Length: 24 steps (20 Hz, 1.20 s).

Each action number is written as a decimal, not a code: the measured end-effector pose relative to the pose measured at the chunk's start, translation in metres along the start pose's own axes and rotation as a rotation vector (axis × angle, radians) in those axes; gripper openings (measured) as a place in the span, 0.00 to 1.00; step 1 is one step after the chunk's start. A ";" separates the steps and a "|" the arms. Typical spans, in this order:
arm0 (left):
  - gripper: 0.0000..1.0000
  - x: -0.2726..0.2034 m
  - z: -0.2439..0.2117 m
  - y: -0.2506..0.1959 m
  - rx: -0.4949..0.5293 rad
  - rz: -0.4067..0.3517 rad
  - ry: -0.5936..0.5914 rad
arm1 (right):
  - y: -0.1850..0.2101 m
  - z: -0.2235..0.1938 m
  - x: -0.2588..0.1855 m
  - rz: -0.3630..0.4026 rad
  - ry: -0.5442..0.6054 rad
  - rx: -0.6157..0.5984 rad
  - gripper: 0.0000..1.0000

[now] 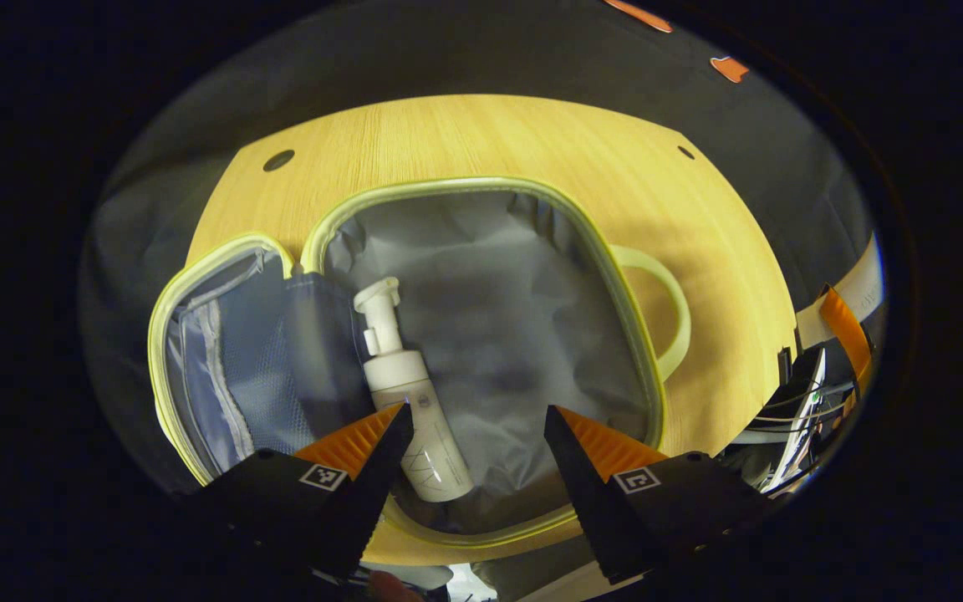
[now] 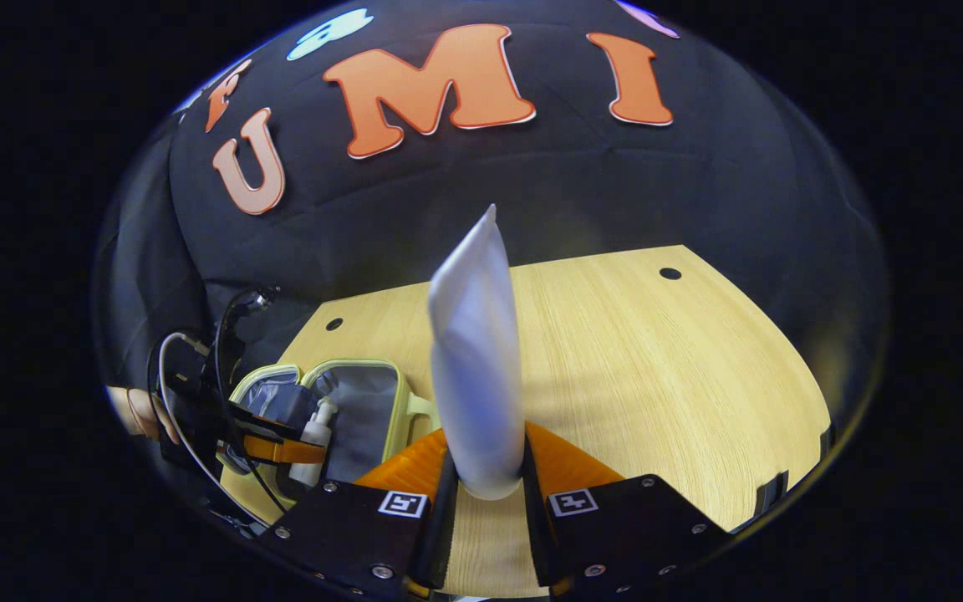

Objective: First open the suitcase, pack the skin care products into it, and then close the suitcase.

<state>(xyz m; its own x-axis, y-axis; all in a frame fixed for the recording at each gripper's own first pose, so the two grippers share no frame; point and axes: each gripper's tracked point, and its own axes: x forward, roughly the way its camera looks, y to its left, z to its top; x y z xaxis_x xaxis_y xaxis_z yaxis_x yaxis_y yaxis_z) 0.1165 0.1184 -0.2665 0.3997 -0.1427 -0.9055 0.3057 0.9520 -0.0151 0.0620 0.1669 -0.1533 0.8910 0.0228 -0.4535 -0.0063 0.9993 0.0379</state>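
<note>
While one pump bottle (image 1: 410, 401) lies in open suitcase (image 1: 481, 188), right gripper (image 2: 486, 481) clamps one tube (image 2: 475, 359).

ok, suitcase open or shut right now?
Open. The suitcase lies unzipped on the table, lid flap folded out, grey lining exposed, and a pump bottle lying inside.
</note>
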 end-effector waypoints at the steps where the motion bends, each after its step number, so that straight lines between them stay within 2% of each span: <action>1: 0.99 -0.010 0.005 -0.002 -0.002 -0.009 -0.036 | 0.008 0.004 0.000 0.013 0.001 -0.013 0.39; 4: 0.99 -0.049 0.019 0.009 0.016 0.000 -0.158 | 0.043 0.012 0.006 0.061 0.024 -0.049 0.39; 6: 0.99 -0.073 0.027 0.026 0.015 0.044 -0.230 | 0.073 0.011 0.011 0.107 0.063 -0.074 0.39; 11: 0.99 -0.148 0.042 0.062 0.036 0.102 -0.359 | 0.138 -0.016 0.032 0.190 0.215 -0.147 0.39; 15: 0.99 -0.203 0.045 0.080 0.071 0.120 -0.443 | 0.169 -0.049 0.053 0.194 0.398 -0.178 0.39; 19: 0.99 -0.200 0.016 0.092 0.024 0.079 -0.436 | 0.179 -0.087 0.073 0.161 0.571 -0.175 0.39; 24: 0.99 -0.202 0.001 0.119 0.013 0.097 -0.432 | 0.192 -0.125 0.091 0.109 0.715 -0.163 0.39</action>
<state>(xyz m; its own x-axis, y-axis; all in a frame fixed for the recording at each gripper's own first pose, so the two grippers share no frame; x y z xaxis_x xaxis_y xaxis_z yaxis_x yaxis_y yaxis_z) 0.0733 0.2606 -0.0847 0.7510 -0.1553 -0.6418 0.2586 0.9635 0.0695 0.0849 0.3649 -0.2980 0.3690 0.0813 -0.9259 -0.1945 0.9809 0.0086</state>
